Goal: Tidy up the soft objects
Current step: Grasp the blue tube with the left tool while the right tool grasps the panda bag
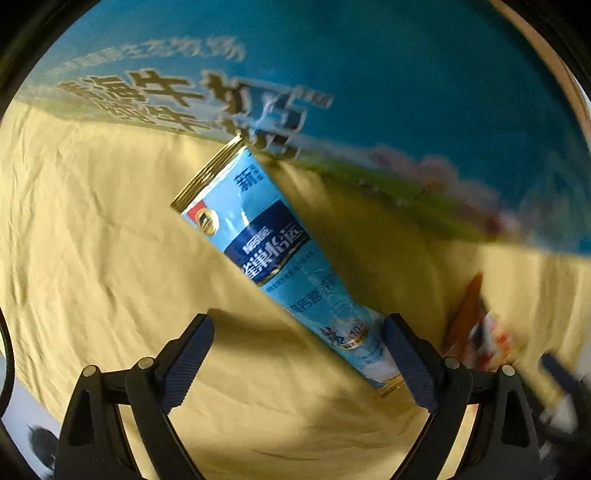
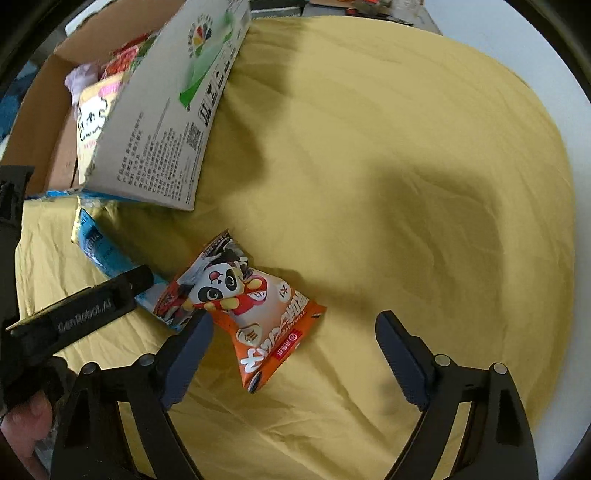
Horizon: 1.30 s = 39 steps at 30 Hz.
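Low in the right view, the right gripper point(image 2: 295, 350) stands wide and empty, its left finger over the edge of the panda snack point(image 2: 255, 314), likely to pinch it. The left gripper point(image 1: 299, 354), also agape and empty, straddles the blue pack's point(image 1: 266, 240) end. The box point(image 2: 162, 110), upper left, already holds snacks.

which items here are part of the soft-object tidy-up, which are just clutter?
Job:
- panda snack bag, orange, lying on the yellow cloth
- light blue packet beside it
- cardboard box already holding soft packs

Lying about:
- oddments at the far table edge, too blurred to name
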### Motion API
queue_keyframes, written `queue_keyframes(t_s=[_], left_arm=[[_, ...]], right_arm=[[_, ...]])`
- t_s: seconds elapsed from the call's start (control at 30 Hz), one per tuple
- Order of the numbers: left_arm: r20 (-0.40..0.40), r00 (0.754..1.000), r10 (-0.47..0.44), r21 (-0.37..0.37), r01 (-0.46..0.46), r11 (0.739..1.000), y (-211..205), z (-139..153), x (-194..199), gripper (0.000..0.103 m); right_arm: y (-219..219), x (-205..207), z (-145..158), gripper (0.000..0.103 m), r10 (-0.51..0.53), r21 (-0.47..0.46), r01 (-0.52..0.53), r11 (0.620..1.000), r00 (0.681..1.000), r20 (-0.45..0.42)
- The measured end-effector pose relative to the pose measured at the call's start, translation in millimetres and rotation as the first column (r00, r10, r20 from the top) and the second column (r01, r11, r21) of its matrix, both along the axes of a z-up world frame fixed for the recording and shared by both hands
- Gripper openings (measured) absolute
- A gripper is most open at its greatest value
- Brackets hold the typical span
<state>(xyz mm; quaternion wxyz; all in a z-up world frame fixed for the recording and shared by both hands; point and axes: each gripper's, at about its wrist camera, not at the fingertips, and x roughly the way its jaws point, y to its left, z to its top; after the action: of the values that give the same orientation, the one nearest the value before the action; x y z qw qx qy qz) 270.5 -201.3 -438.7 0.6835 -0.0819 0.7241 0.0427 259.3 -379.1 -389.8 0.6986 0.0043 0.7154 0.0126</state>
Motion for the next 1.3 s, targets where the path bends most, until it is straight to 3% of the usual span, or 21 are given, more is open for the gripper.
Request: queue_keyframes(t_s=[0.13, 0.27, 0.33, 0.43, 0.47, 0.5, 0.53, 0.63, 0.77, 0.83, 0.97, 1.1, 1.13, 1.17, 1.3], left_arm=[[-0.069, 0.996, -0.055, -0.005, 0.055, 0.998, 19.2, -0.1, -18.6, 0.094], [-0.107, 0.994, 0.032, -0.092, -0.042, 0.995, 34.8, -1.6, -24.3, 0.094], [-0.108, 0.994, 0.022, -0.086, -0.031, 0.996, 28.1, -5.3, -22.3, 0.094], [-0.072, 0.996, -0.059, -0.017, 0.057, 0.998, 8.9, -9.2, -20.4, 0.075], [-0.031, 0.994, -0.104, 0.002, 0.104, 0.995, 0.7, -3.8, -21.8, 0.058], [-0.006, 0.989, -0.149, 0.018, 0.149, 0.989, -5.4, 0.2, -24.9, 0.049], [-0.002, 0.981, -0.193, 0.032, 0.193, 0.981, -9.5, 1.9, -29.6, 0.038], [-0.026, 0.965, -0.262, 0.035, 0.263, 0.964, -4.3, 2.3, -39.4, 0.026], [-0.046, 0.949, -0.312, 0.022, 0.313, 0.95, 24.2, 4.6, -57.9, 0.028], [-0.069, 0.955, -0.289, -0.009, 0.289, 0.957, 41.4, 0.2, -61.6, 0.031], [-0.043, 0.969, -0.243, -0.055, 0.241, 0.969, 53.8, 0.7, -58.5, 0.035], [-0.014, 0.965, -0.264, -0.028, 0.263, 0.964, 60.3, 5.8, -49.4, 0.03], [-0.004, 0.962, -0.272, -0.023, 0.272, 0.962, 59.0, 8.0, -45.7, 0.023], [-0.003, 0.961, -0.278, -0.021, 0.278, 0.96, 77.1, 12.3, -44.8, 0.021], [0.024, 0.961, -0.276, -0.036, 0.277, 0.96, 59.7, 21.6, -46.1, 0.016]], right_arm=[[1.5, 5.3, -6.9, 0.091, 0.01, 0.041, -0.009, 0.999, 1.0, -0.024], [10.4, 8.8, -19.6, 0.091, 0.066, 0.067, -0.063, 0.996, 0.997, -0.047], [16.4, 12.6, -31.6, 0.091, 0.087, 0.107, -0.078, 0.991, 0.993, -0.082], [26.7, 17.6, -49.0, 0.09, 0.126, 0.125, -0.111, 0.986, 0.985, -0.12], [28.1, 18.0, -51.9, 0.086, 0.123, 0.126, -0.108, 0.986, 0.985, -0.121], [28.3, 16.3, -55.2, 0.063, 0.104, 0.13, -0.087, 0.988, 0.986, -0.13], [26.4, 13.9, -59.6, 0.053, 0.06, 0.158, -0.036, 0.987, 0.986, -0.153], [28.3, 1.4, -61.9, 0.048, -0.033, 0.137, 0.058, 0.989, 0.983, -0.181], [36.0, -16.0, -61.4, 0.049, -0.107, 0.128, 0.133, 0.983, 0.976, -0.192], [46.9, -23.3, -64.2, 0.051, -0.092, 0.097, 0.113, 0.989, 0.976, -0.2], [59.8, -26.4, -70.9, 0.057, -0.104, 0.058, 0.118, 0.991, 0.972, -0.213], [73.5, -33.6, -74.2, 0.057, -0.118, 0.038, 0.128, 0.991, 0.971, -0.209], [81.5, -31.5, -77.9, 0.053, -0.119, 0.036, 0.129, 0.991, 0.971, -0.208], [85.8, -33.2, -77.6, 0.048, -0.119, 0.029, 0.127, 0.991, 0.972, -0.204], [97.8, -41.1, -70.1, 0.044, -0.11, 0.012, 0.114, 0.993, 0.978, -0.178]])
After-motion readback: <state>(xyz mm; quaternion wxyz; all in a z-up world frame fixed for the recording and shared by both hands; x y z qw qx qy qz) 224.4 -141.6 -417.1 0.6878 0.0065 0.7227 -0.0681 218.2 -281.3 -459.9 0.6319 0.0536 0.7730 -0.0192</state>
